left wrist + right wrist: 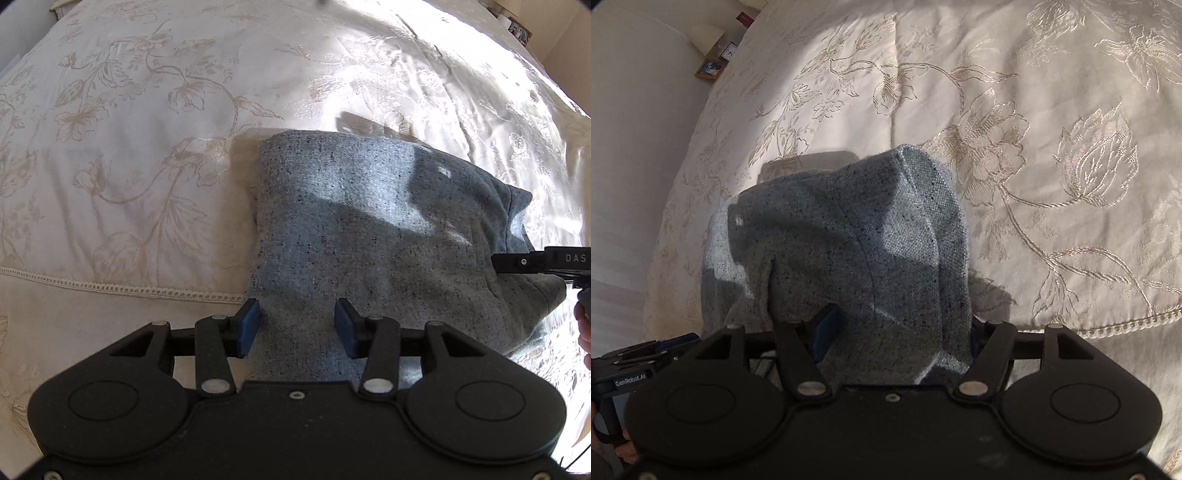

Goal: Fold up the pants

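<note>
Between the blue pads of the left hand-held gripper [297, 328], spread wide, the near edge of the folded grey pants [369, 229] is seen on the bed [129, 166].
The right hand-held gripper [897, 332] is draped with cloth; whether it is clamped cannot be told. Judged best: edges should be squared and flattened. A lamp [707, 37] and framed pictures [710, 68] are set well apart; nothing obstructs.

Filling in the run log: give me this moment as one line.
task: fold pants | pants: folded bundle on bedspread | left hand-held gripper: open over near edge | right hand-held gripper: fabric between fingers, closure unclear
</note>
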The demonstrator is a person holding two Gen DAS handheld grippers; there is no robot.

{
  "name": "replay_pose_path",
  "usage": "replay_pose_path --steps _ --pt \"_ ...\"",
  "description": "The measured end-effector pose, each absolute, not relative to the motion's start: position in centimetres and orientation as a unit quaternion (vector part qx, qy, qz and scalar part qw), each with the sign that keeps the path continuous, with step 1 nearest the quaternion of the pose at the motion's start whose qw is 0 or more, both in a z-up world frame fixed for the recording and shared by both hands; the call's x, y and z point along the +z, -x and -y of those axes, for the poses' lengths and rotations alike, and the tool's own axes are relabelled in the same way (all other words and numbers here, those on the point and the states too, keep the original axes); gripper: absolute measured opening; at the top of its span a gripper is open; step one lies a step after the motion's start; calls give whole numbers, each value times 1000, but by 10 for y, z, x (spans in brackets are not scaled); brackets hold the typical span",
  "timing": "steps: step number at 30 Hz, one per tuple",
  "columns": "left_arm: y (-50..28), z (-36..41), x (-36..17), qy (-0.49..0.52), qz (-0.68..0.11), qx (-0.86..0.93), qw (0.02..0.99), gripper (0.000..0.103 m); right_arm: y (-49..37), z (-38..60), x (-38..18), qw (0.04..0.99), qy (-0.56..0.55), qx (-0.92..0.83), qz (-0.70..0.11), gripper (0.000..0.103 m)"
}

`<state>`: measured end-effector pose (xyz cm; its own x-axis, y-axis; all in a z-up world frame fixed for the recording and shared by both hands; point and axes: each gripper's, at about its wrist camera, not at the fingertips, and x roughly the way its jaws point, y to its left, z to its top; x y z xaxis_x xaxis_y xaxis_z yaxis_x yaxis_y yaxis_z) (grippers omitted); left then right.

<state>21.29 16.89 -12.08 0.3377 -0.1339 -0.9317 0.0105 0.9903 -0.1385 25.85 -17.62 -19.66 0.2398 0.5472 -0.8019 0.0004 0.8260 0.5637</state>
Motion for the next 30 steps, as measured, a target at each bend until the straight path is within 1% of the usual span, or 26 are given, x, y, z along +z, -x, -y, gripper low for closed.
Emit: replay_pose_path --steps 2,4,5,6,7,9,12,17,19,20,21,22,23,26,30 --pt "-216 -174 -120 60 -568 -25 821 53 -259 176 -196 753 -230 185 -588 70" --pt "-220 -182 -119 79 -563 -11 823 53 -256 179 -195 758 -224 189 -583 66" --pt "-222 -186 -121 88 -564 -7 821 53 -254 179 -193 761 -220 191 -579 62" --pt "-224 -188 -124 95 -568 -7 818 53 -250 181 -190 767 -213 194 -574 54" --pt "-227 -188 -130 99 -576 -10 811 53 -247 182 -186 772 -205 195 -569 51" --pt "-234 -182 -144 99 -600 -21 794 53 -240 183 -177 783 -191 195 -559 40" --pt "-238 -172 -152 90 -599 -20 795 59 -233 177 -165 799 -176 193 -542 35" --pt "-243 -172 -156 123 -606 -2 786 61 -218 171 -150 816 -161 188 -522 31" --pt "-244 -176 -154 146 -613 2 777 56 -215 169 -146 820 -155 188 -517 31" --pt "-244 -176 -152 156 -615 0 773 48 -213 169 -145 821 -154 187 -517 31" --pt "-244 -175 -150 161 -617 -3 771 35 -214 170 -146 820 -154 187 -518 31" --pt "-243 -171 -146 155 -616 3 773 31 -215 170 -147 820 -155 186 -519 31" --pt "-241 -167 -141 142 -611 7 778 23 -215 170 -147 820 -154 186 -519 31" --pt "-231 -155 -120 114 -590 21 799 17 -215 170 -145 820 -151 185 -520 31" --pt "-216 -148 -87 112 -560 35 820 16 -213 169 -135 823 -147 187 -517 30"
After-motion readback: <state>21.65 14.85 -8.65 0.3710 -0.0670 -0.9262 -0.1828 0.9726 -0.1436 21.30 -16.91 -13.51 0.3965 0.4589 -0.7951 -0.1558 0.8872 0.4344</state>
